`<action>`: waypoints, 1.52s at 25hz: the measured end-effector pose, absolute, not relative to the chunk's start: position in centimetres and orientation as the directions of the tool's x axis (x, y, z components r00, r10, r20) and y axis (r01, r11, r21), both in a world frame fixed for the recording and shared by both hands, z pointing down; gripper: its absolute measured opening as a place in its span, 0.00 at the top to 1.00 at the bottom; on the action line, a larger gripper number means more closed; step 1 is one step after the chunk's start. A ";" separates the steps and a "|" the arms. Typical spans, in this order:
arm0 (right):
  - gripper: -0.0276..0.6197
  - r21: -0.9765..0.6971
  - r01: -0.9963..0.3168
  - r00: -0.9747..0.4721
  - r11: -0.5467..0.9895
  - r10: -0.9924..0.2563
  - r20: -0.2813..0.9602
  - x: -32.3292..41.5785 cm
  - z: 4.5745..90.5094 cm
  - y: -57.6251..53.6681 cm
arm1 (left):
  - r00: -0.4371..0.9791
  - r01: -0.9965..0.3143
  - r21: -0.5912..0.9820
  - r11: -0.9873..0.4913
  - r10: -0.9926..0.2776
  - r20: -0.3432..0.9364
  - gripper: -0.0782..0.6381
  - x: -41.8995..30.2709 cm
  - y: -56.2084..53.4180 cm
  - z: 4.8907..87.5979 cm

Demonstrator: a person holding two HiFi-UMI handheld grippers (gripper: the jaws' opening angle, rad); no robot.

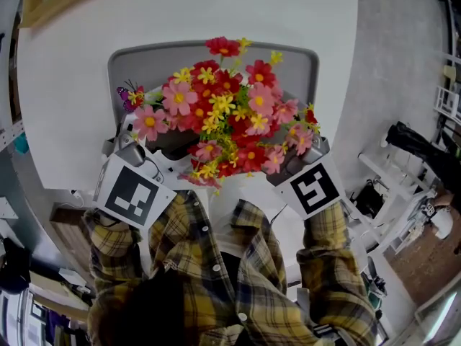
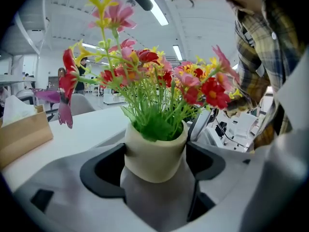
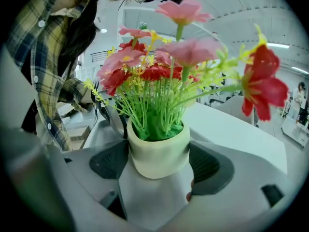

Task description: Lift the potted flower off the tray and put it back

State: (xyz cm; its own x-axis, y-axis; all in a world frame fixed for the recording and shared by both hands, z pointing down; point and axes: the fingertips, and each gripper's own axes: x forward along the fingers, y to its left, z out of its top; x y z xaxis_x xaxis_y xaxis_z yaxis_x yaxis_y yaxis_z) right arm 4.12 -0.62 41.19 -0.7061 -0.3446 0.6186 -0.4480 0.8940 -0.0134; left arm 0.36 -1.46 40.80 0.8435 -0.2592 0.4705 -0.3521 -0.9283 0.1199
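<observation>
Judged light, top-heavy and smooth-walled, the potted flower (image 1: pixel 223 114) is clamped at its pot by the left tool (image 2: pixel 155 162) and the right tool (image 3: pixel 158 156).

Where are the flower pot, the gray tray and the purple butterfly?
flower pot (image 2: pixel 155 153), left gripper view, middle of its cream wall.
gray tray (image 1: pixel 140 58), head view, bare part near its rim.
purple butterfly (image 1: pixel 124 96), head view, on its wing.

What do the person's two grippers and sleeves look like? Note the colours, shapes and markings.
The left gripper and the right gripper are both light grey, with broad curved jaws lined by dark pads. Each carries a white cube printed with black square markers. The sleeves belong to a yellow and dark plaid shirt.
</observation>
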 end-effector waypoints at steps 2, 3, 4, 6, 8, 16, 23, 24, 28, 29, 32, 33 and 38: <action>0.39 -0.019 -0.441 -0.710 0.897 -0.336 0.619 4.1 41.2 -0.6 | 0.845 -0.355 0.126 -0.926 -0.261 0.467 0.36 0.4 -1.4 40.8; 0.39 -0.020 -0.439 -0.710 0.898 -0.333 0.621 4.2 41.2 -0.6 | 0.845 -0.356 0.127 -0.926 -0.261 0.466 0.36 0.3 -1.4 40.8; 0.39 -0.019 -0.437 -0.708 0.899 -0.330 0.625 4.2 41.1 -0.7 | 0.845 -0.356 0.127 -0.926 -0.261 0.466 0.36 0.3 -1.5 40.8; 0.39 -0.014 -0.433 -0.701 0.901 -0.327 0.634 4.3 41.1 -0.7 | 0.846 -0.355 0.126 -0.926 -0.261 0.465 0.36 0.3 -1.5 40.7; 0.39 -0.009 -0.434 -0.696 0.901 -0.329 0.638 4.6 40.9 -0.7 | 0.847 -0.354 0.124 -0.927 -0.261 0.464 0.36 0.2 -1.5 40.6; 0.39 -0.016 -0.461 -0.693 0.887 -0.349 0.631 5.3 40.5 -0.8 | 0.846 -0.368 0.134 -0.920 -0.271 0.459 0.36 -1.1 -1.4 40.1; 0.40 -0.045 -0.471 -0.695 0.881 -0.339 0.634 5.1 39.8 0.2 | 0.839 -0.379 0.144 -0.914 -0.273 0.470 0.36 -1.6 -0.8 39.4; 0.40 -0.054 -0.477 -0.697 0.877 -0.340 0.632 5.1 39.5 0.3 | 0.836 -0.381 0.140 -0.914 -0.276 0.474 0.36 -1.7 -0.7 39.0; 0.40 -0.097 -0.519 -0.702 0.849 -0.358 0.616 5.6 37.8 0.8 | 0.832 -0.387 0.148 -0.910 -0.275 0.482 0.36 -2.1 0.3 37.3; 0.40 -0.106 -0.529 -0.701 0.842 -0.363 0.615 5.7 37.3 0.8 | 0.833 -0.390 0.153 -0.908 -0.277 0.478 0.36 -2.1 0.4 36.8; 0.42 -0.107 -0.546 -0.696 0.831 -0.378 0.611 6.2 35.8 1.1 | 0.836 -0.400 0.168 -0.901 -0.284 0.469 0.36 -2.5 1.0 35.2; 0.43 -0.104 -0.550 -0.696 0.829 -0.385 0.606 6.4 35.1 1.2 | 0.835 -0.405 0.169 -0.899 -0.288 0.468 0.36 -2.6 1.2 34.5; 0.53 -0.071 -0.553 -0.705 0.830 -0.421 0.571 6.6 30.6 2.2 | 0.841 -0.435 0.150 -0.888 -0.341 0.420 0.36 -2.5 1.8 29.6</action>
